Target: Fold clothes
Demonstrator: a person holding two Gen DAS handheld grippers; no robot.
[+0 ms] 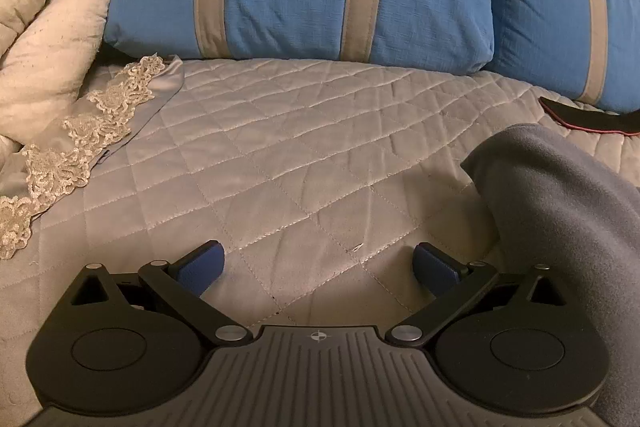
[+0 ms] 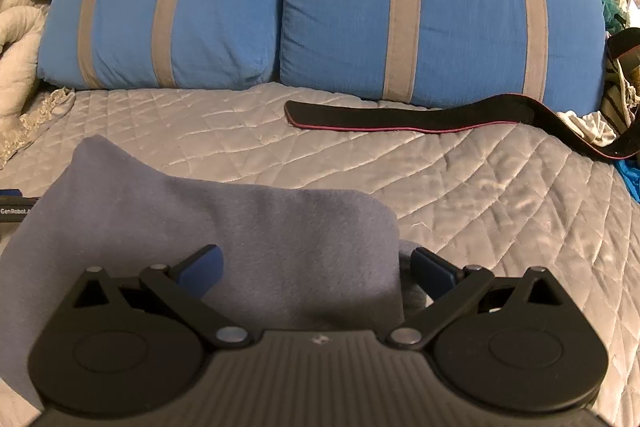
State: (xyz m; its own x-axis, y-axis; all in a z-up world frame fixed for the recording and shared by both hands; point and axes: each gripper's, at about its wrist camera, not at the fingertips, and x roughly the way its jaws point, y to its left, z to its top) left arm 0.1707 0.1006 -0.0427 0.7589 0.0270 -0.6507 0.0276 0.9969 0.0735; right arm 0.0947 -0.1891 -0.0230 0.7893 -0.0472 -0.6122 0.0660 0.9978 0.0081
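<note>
The grey-blue fleece garment (image 2: 224, 227) lies on the quilted bedspread (image 2: 500, 195), draped up between the spread fingers of the right gripper (image 2: 316, 269). Its cloth fills the gap from the left blue pad (image 2: 202, 267) across almost to the right one, yet neither pad visibly presses on it, so the right fingers read as released, not clenched. I judge the cloth sits there because it has just been laid down, or is about to be taken up for a fold; which of the two the views do not settle.

In the left wrist view the same garment (image 1: 560, 211) rises as a soft hump just right of the left gripper (image 1: 320, 269), whose fingers stand wide apart over bare quilt with nothing between them: released and empty.

Beyond both sets of fingertips, two blue pillows with grey stripes (image 2: 320, 7) lean at the head of the bed. A black strap edged in red (image 2: 420, 115) lies ahead and to the right of the right fingers, in front of the pillows. A lace-trimmed cloth (image 1: 80, 147) lies far left of the left fingers, beside a pale bundled comforter (image 1: 48, 27).

Most of the garment is hidden: its near part lies under the gripper bodies, so its shape, type and any folds made cannot be told. The clutter at the far right edge is too small to identify.
</note>
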